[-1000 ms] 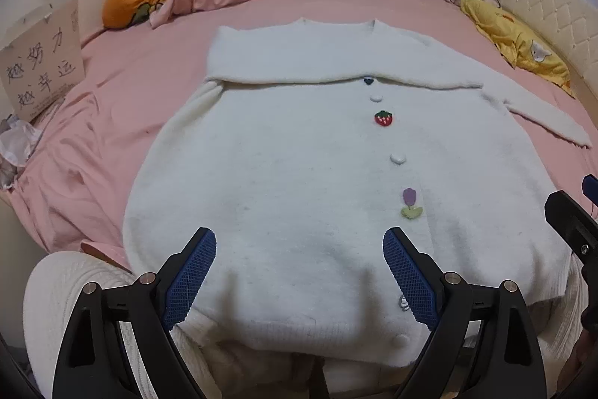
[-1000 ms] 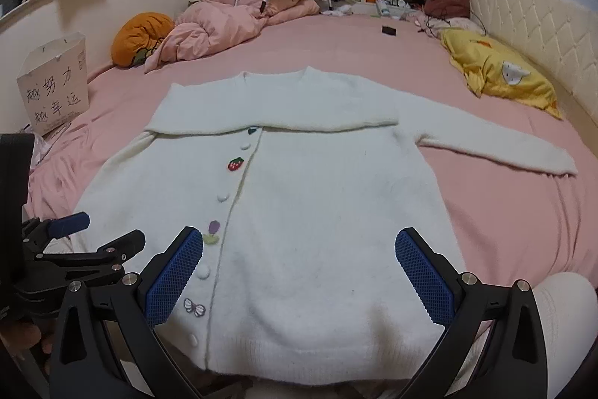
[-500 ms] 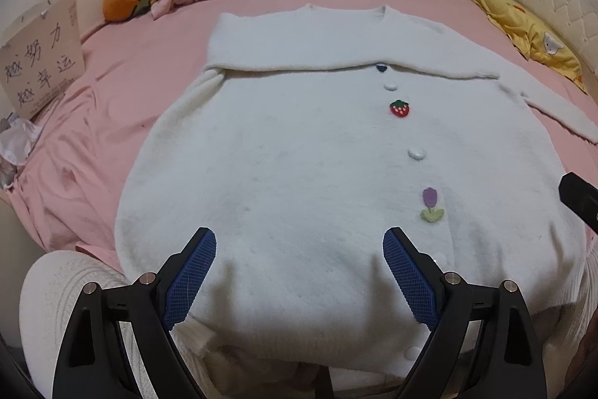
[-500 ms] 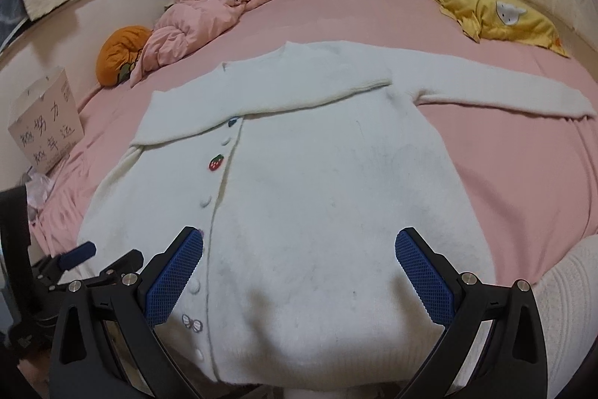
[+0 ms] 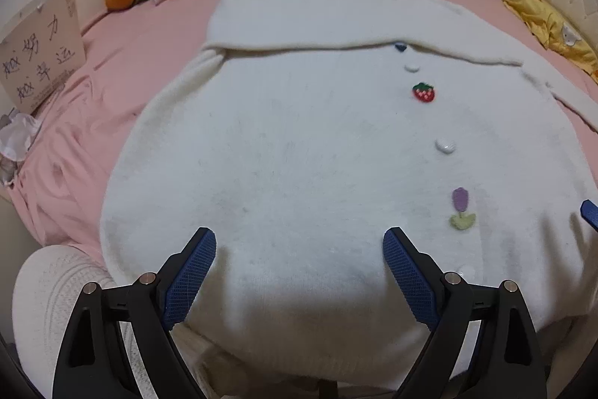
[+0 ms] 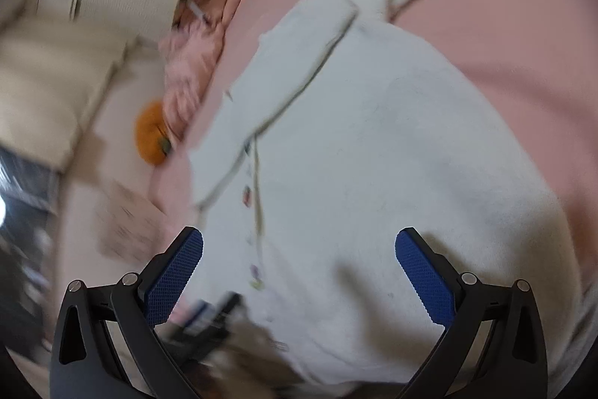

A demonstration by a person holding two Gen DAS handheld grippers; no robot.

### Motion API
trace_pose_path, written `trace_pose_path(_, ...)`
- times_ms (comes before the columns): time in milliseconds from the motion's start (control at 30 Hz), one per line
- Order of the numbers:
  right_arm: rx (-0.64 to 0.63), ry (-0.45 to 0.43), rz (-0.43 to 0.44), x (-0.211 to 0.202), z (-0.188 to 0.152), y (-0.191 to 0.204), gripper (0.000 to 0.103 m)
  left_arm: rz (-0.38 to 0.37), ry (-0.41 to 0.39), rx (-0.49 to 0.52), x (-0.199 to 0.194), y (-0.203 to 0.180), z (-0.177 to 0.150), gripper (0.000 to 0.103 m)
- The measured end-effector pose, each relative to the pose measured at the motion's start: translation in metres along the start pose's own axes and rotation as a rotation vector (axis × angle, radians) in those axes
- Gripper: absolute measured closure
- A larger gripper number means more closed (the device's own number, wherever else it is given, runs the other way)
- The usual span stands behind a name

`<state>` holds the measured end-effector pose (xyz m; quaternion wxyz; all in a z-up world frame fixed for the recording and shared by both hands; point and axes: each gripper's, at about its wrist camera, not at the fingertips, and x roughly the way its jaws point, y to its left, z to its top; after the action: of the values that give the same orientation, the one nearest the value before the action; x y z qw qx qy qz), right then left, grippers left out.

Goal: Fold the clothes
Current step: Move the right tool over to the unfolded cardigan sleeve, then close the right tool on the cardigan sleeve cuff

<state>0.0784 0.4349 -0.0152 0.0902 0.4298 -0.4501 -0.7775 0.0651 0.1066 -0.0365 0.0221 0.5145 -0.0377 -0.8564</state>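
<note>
Both grippers hover with fingers spread wide, pinching nothing: the left gripper and the right gripper above the near hem of the white cardigan. The cardigan lies flat on the pink bed, its long axis running toward twelve o'clock, with one sleeve folded across the chest and the neckline farthest away. The hem edge lies nearest at six o'clock, about equally near to both grippers.
</note>
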Motion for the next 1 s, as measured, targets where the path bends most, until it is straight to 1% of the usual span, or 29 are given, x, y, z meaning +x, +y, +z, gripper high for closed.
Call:
trace_pose_path(33, 0.051, -0.008, 0.037, -0.003, 0.006, -0.007, 0.0, 0.001, 0.006, -0.002, 0.002, 0.0, 0.0, 0.012)
trace_pose_path(133, 0.14, -0.071, 0.1, -0.021, 0.026, -0.023, 0.0, 0.0, 0.022, -0.013, 0.008, 0.001, 0.001, 0.012)
trace_pose_path(233, 0.221, -0.166, 0.147, -0.051, 0.063, -0.045, 0.0, -0.004, 0.039, -0.025, 0.014, 0.002, 0.002, 0.01)
trace_pose_path(300, 0.274, -0.229, 0.177, -0.071, 0.087, -0.059, 0.0, -0.009, 0.05, -0.038, 0.018, 0.003, 0.003, 0.005)
trace_pose_path(367, 0.327, -0.292, 0.208, -0.09, 0.112, -0.074, 0.0, -0.013, 0.057, -0.051, 0.022, 0.005, 0.003, 0.004)
trace_pose_path(433, 0.373, -0.392, 0.175, -0.12, 0.143, -0.1, 0.0, -0.009, 0.058, -0.05, 0.023, 0.004, 0.002, 0.003)
trace_pose_path(567, 0.478, -0.516, 0.093, -0.163, 0.185, -0.159, 0.0, 0.006, 0.056, -0.041, 0.025, -0.001, 0.002, 0.0)
trace_pose_path(1000, 0.699, -0.477, 0.129, -0.137, 0.275, -0.251, 0.0, 0.015, 0.061, -0.035, 0.027, -0.009, 0.003, 0.0)
